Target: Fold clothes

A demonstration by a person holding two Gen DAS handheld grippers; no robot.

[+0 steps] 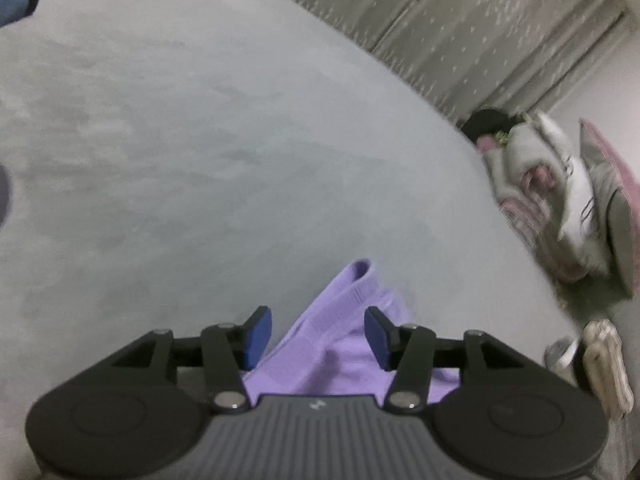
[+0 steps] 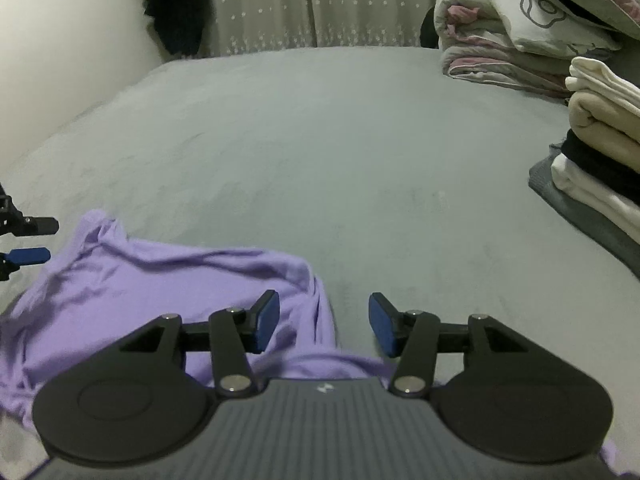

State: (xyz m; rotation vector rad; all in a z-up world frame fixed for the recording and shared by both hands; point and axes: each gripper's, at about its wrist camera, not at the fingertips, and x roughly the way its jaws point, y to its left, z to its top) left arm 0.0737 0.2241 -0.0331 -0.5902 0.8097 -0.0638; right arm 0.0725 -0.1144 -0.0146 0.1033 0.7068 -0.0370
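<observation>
Both tilt downward over the bed. The left hand-held gripper and right hand-held gripper stand with jaws apart (gripping nothing) above the purple garment.

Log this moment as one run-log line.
left gripper: open over purple garment | right gripper: open at garment edge | garment rumpled on grey bed | folded stack at right

No readable text (anywhere)

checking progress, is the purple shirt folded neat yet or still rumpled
Still rumpled. In the right wrist view the purple shirt lies in loose wrinkles on the grey bed, its edges uneven, with no crisp fold.
</observation>
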